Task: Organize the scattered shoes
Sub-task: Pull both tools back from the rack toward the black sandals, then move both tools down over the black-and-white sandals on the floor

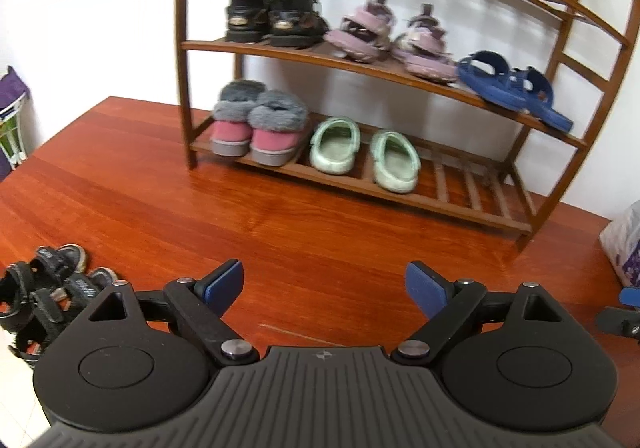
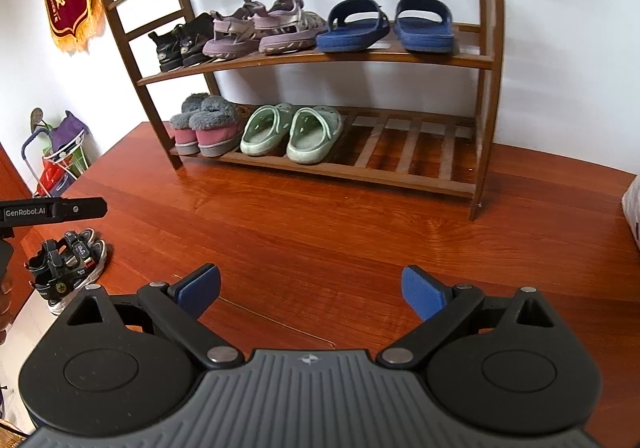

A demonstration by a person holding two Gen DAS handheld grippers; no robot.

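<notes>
Both tongs, left tongs [image 1: 324, 284] and right tongs [image 2: 310, 288], were spread wide and empty above the red floor [image 1: 280, 232]. The black sandals [image 2: 66, 268] lay to their left; the shoe rack's [image 2: 400, 176] free slats stood ahead. Best approach: swing left, lower, grip each sandal across its sole.

1. Both views are bright and evenly lit, with soft daylight patches on the white wall [image 2: 560, 48] behind the shoe rack [image 2: 486, 60].
2. The glossy floor [image 1: 280, 224] ahead of the tool shows pale glare streaks.
3. Fisheye distortion bows the rack's posts, and the frame corners darken.
4. The left view's far shelves look slightly motion-blurred.
</notes>
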